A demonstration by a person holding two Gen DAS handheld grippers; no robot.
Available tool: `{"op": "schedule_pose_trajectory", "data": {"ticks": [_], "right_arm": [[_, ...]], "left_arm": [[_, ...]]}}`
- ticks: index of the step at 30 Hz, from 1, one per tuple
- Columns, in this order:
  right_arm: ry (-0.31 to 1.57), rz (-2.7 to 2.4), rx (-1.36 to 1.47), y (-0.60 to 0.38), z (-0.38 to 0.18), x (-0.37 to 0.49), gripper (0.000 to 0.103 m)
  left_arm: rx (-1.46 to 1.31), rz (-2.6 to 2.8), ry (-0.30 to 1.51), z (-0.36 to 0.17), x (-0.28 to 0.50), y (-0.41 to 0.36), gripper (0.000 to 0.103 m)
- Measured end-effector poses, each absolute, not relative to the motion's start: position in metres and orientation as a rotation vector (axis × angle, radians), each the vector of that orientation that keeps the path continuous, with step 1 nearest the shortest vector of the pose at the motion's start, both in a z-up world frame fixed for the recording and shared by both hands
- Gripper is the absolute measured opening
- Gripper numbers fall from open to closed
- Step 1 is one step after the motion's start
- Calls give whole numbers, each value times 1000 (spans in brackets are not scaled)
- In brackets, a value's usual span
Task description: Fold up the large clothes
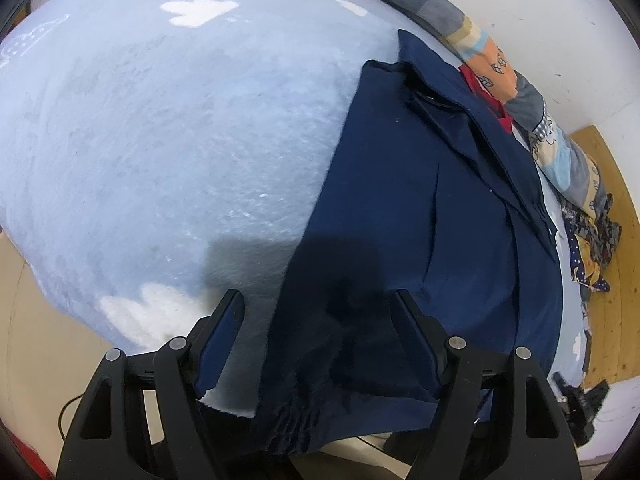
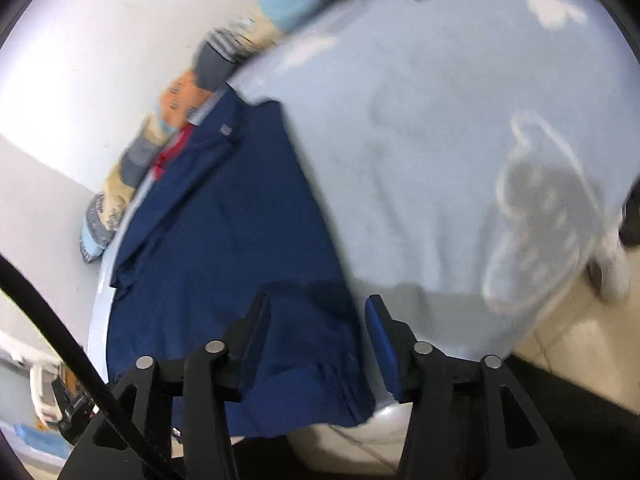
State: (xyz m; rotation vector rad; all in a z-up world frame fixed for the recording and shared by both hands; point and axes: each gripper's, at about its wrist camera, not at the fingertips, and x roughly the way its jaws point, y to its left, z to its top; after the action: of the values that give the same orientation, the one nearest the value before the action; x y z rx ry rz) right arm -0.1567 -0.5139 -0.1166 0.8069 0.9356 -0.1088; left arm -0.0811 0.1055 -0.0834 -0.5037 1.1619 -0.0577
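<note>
A navy blue jacket (image 1: pixel 420 200) with a lapel lies flat on a pale blue bed cover (image 1: pixel 180 140); its hem hangs over the near edge. My left gripper (image 1: pixel 316 296) is open and straddles the jacket's left hem corner, its left finger (image 1: pixel 224 328) over bare bedding and the right one over the fabric. In the blurred right wrist view the same jacket (image 2: pixel 224 232) stretches away to the left. My right gripper (image 2: pixel 317 299) is open around the right hem corner, with the blue pad (image 2: pixel 380 340) over the bed cover (image 2: pixel 440 140). No pad presses the cloth.
A patchwork quilt (image 1: pixel 492 60) lies bunched along the white wall (image 1: pixel 560 20) behind the jacket, with a red cloth (image 1: pixel 480 84) beside the collar. Patterned clothes (image 1: pixel 592 248) are heaped at the far right by a wooden floor. A black cable (image 2: pixel 60 328) crosses the right view. Beige floor (image 2: pixel 580 340) lies below the bed.
</note>
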Motion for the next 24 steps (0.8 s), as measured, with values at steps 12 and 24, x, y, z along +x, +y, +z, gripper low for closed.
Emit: {"op": "schedule_pose_trajectory", "data": {"ticks": [12,24], "right_arm": [[1005,175,865,-475,-132,-144,38],[989,86,879,-489,-144,-149,26]], "left_arm": [[-595,-130,1219,-95,-91,125,77],[-351,-243,1286,-100,-84,73,36]]}}
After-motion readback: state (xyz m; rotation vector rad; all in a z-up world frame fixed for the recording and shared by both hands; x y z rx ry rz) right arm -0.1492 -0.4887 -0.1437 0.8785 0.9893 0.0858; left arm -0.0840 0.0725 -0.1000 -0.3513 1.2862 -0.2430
